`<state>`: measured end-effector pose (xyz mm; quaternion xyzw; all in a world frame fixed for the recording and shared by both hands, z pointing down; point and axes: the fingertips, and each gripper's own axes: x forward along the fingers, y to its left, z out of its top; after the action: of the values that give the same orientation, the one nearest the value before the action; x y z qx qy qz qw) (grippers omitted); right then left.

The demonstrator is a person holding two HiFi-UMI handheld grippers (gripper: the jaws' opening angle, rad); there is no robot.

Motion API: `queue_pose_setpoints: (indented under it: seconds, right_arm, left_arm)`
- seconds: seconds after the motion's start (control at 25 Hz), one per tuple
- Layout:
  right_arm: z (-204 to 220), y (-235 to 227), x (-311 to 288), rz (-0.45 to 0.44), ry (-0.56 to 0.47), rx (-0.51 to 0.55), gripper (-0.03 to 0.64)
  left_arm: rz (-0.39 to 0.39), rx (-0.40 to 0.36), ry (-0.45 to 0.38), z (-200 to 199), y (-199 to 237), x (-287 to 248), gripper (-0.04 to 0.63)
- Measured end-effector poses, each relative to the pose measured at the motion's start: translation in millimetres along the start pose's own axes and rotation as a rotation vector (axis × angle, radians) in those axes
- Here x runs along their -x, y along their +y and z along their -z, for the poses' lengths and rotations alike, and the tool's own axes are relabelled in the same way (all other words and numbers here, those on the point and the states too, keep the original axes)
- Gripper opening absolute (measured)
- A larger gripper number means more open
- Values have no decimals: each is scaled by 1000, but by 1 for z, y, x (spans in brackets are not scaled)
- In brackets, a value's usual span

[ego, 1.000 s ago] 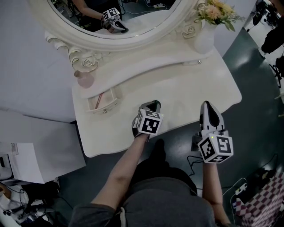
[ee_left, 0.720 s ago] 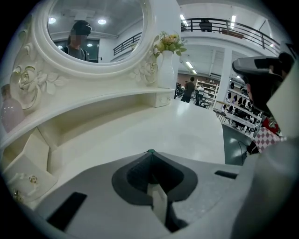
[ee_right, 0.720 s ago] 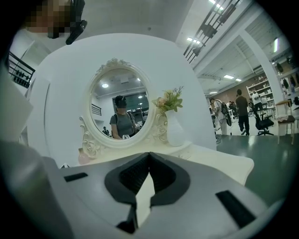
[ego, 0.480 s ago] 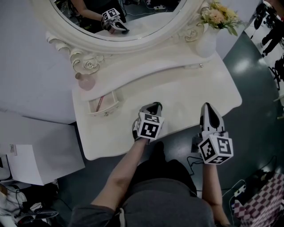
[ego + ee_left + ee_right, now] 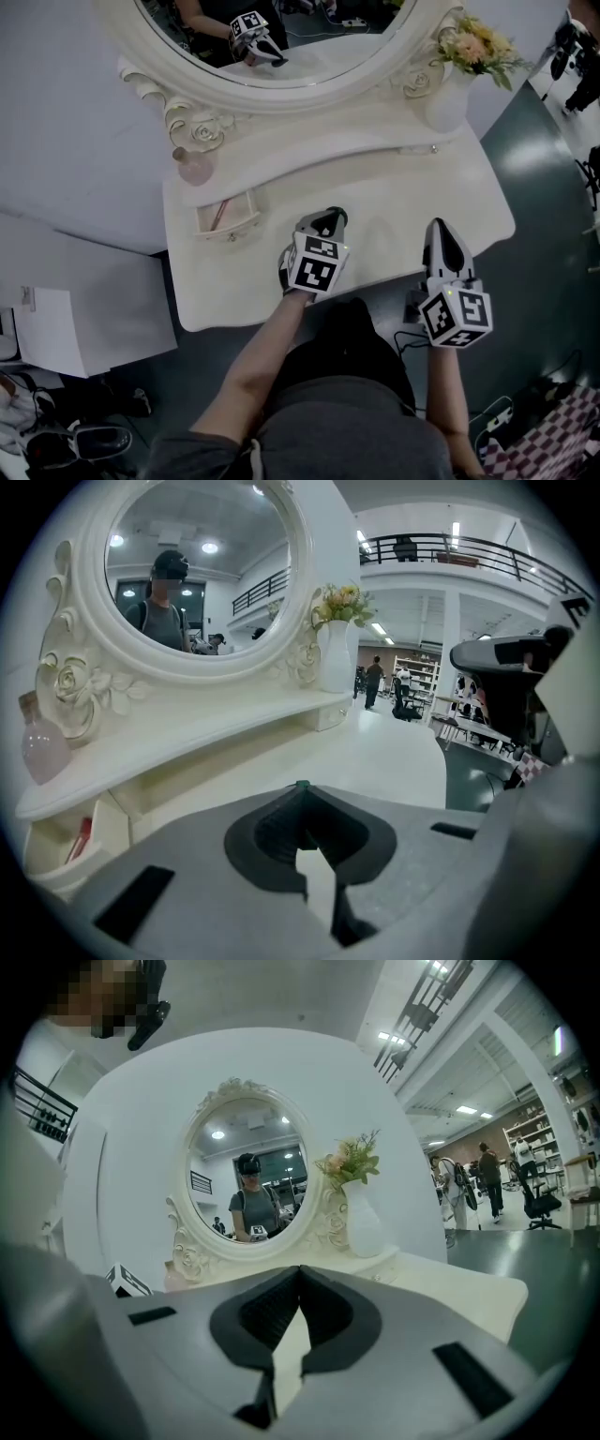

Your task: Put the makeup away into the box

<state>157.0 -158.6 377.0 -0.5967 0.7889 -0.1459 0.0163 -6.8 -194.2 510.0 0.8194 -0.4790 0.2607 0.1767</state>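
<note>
**Everything you need is off to your left**

Head view: your left gripper (image 5: 328, 220) hangs over the middle of the table (image 5: 394, 202) with its jaws pressed together and nothing in them. The right gripper (image 5: 441, 230) is by the front edge, also closed and empty. The box (image 5: 230, 228) sits open at the table's left end, under the shelf, with a reddish stick (image 5: 217, 214) already lying in it, long axis running roughly front to back. A pink bottle (image 5: 195, 167) stands on the shelf just behind the box and looks like the last makeup out. The left gripper is clearly the nearer one to both, and the right is well apart from them.

Left gripper view: the jaws of this gripper (image 5: 300, 803) meet at the tip with bare tabletop beyond. The bottle (image 5: 42, 747) is up and far left of where they point, with the box (image 5: 103, 822) below it, so I'd guess you'll need to swing left and open up.

Right gripper view: this gripper (image 5: 300, 1283) has its jaws together too, aimed at the mirror (image 5: 246, 1162). The room behind is a big open hall.
</note>
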Motion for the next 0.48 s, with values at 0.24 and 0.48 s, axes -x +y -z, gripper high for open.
queue_pose_setpoints:
  seconds: [0.24, 0.48]
  right_arm:
    - [-5, 0, -13, -61, 8, 1, 3]
    - [-9, 2, -30, -125, 21, -1, 3]
  left_arm:
    - [-57, 16, -29, -19, 11, 10, 6]
    - [-124, 42, -61, -36, 25, 22, 6]
